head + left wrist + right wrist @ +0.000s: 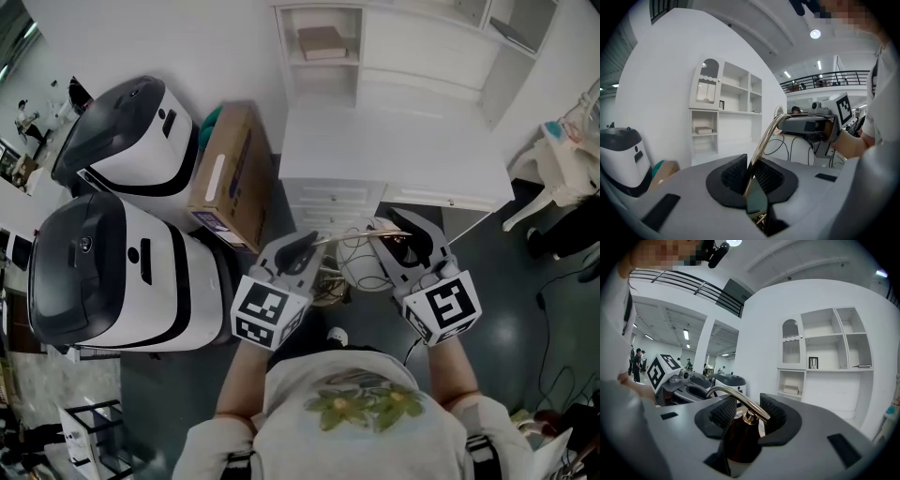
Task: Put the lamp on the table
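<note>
I hold the lamp between both grippers, in front of the white table (394, 155). Its thin brass arm (761, 143) curves from my left gripper (750, 177), which is shut on it, across to the right gripper. My right gripper (747, 409) is shut on the lamp's dark brown socket (739, 439), where the brass arm (736, 398) joins it. In the head view the white shade (361, 267) with its cord hangs between the left gripper (302, 251) and the right gripper (401, 242). The table top lies just beyond them, under a white shelf unit.
Two white-and-black machines (122, 272) (131, 131) stand at the left, with a cardboard box (230, 173) leaning beside the table. A white chair (562, 169) is at the right. Cables (553, 375) lie on the dark floor. A book (322, 42) sits on a shelf.
</note>
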### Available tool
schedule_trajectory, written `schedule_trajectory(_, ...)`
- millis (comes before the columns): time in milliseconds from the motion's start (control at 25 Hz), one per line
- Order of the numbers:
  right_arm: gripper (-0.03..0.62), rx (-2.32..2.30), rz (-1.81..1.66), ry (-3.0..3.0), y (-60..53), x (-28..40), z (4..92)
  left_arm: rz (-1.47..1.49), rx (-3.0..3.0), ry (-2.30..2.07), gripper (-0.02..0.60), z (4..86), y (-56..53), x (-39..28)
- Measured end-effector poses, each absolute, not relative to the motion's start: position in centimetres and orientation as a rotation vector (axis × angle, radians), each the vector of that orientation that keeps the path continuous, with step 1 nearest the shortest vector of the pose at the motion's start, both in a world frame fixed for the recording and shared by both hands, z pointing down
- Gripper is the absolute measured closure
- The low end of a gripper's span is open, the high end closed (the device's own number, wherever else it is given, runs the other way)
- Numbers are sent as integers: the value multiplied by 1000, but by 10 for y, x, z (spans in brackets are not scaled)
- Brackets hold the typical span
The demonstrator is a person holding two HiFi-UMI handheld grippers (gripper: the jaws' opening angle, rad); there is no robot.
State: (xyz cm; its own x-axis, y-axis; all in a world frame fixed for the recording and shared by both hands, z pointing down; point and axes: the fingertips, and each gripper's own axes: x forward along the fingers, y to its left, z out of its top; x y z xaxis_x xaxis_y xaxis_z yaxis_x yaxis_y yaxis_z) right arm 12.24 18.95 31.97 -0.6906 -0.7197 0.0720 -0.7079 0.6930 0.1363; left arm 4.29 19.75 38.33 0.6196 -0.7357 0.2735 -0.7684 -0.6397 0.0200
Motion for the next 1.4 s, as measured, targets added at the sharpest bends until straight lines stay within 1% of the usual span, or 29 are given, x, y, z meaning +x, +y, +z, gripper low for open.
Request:
schedule_trajectory(520,428,1196,-140,-2748,120,92,326,357,2686,-1233,529,391,126,13)
schedule_trajectory(1400,427,1368,-186,-2675,9,33,305,329,2808,-1096,529,370,3,-45)
